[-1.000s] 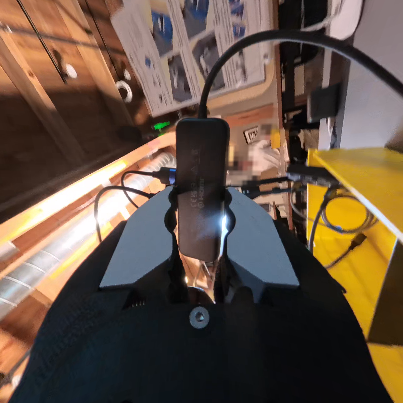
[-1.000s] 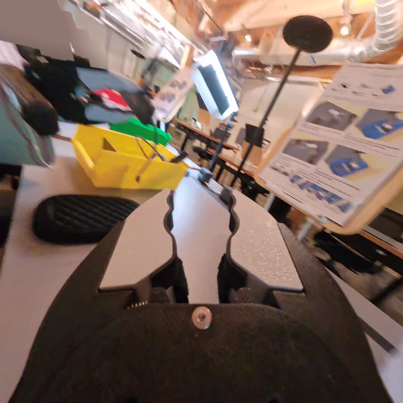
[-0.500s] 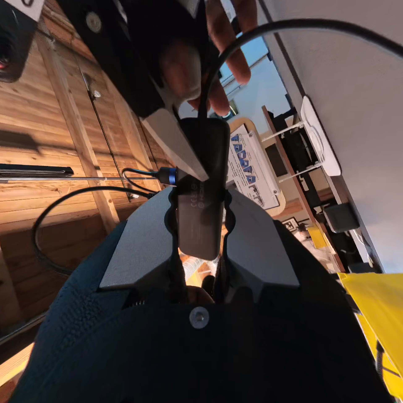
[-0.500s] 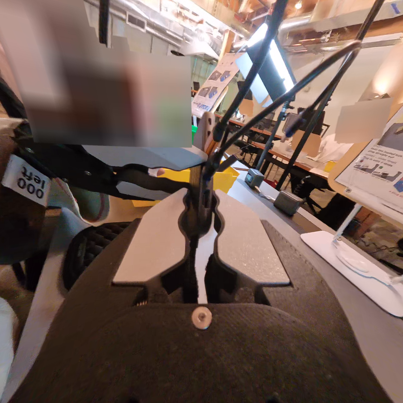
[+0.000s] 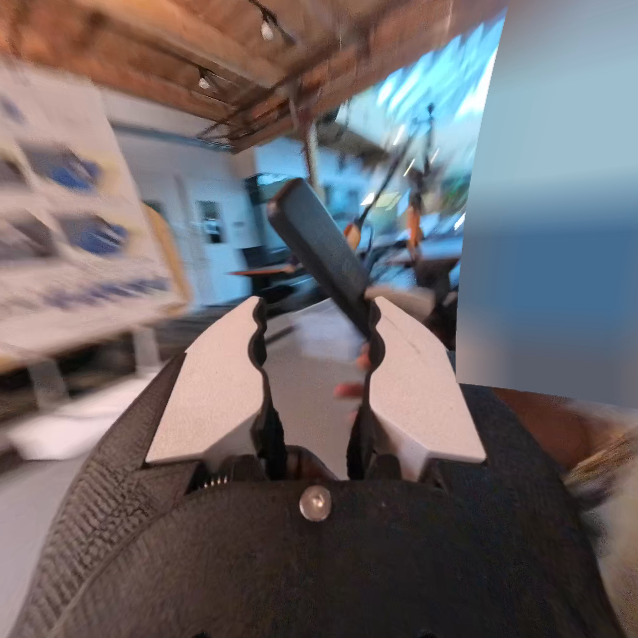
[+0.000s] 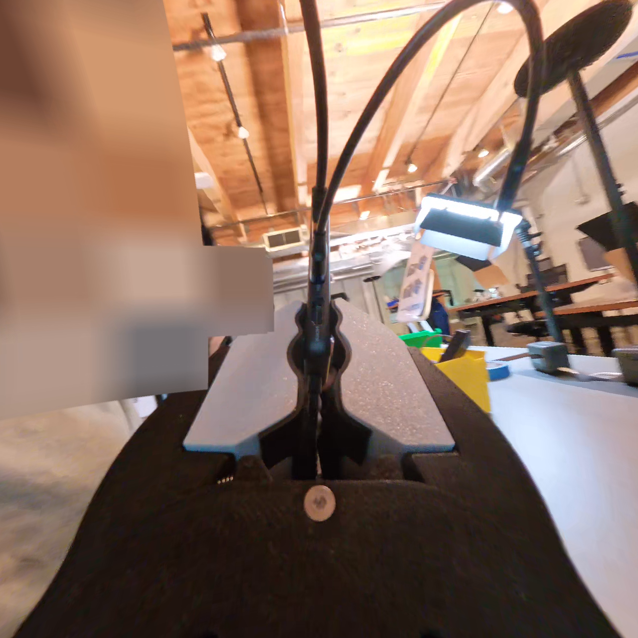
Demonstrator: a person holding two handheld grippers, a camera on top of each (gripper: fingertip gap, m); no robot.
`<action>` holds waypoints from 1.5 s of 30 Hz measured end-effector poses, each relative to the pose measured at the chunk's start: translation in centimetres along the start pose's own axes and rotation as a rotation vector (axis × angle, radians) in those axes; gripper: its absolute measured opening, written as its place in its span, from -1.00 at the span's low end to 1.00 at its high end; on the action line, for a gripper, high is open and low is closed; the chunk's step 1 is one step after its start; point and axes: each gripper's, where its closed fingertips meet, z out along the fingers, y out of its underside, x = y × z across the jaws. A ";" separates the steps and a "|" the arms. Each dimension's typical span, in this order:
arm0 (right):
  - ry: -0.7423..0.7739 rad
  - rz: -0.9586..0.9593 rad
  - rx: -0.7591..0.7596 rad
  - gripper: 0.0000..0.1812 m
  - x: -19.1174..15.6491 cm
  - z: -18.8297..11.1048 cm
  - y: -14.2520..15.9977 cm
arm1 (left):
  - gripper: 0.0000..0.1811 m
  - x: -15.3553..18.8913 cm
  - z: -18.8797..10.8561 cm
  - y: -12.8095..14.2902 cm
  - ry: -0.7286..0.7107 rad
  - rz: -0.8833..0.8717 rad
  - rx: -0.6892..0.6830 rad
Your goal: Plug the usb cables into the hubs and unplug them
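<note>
Hub (image 6: 318,324) sits edge-on, pinched in the right gripper (image 6: 317,340); left gripper (image 5: 316,336) is spread, empty.

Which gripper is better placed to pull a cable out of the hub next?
Left. The left gripper is open and empty, so it is free to pinch a plug. The right gripper is clamped on the hub, with the cables rising above it.

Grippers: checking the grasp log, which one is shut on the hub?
The right gripper: its jaws pinch the hub edge-on, with cables rising from it. The left gripper is open, its jaws wide apart.
</note>
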 end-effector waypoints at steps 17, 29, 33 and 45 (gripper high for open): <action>-0.042 0.059 -0.011 -0.86 -0.1 -0.3 1.1 | -0.86 1.4 0.3 2.3 0.308 -0.501 0.016; -0.081 0.030 -0.064 -0.93 -1.0 0.3 2.3 | -0.72 3.5 0.2 3.7 0.404 -0.476 -0.082; -0.077 0.011 -0.095 -0.93 -1.0 0.5 2.6 | -0.87 3.0 0.1 3.7 0.368 -0.459 -0.053; -0.097 -0.127 -0.291 -0.92 -1.8 -0.4 3.3 | -0.87 3.7 -0.5 4.0 0.438 -0.400 -0.125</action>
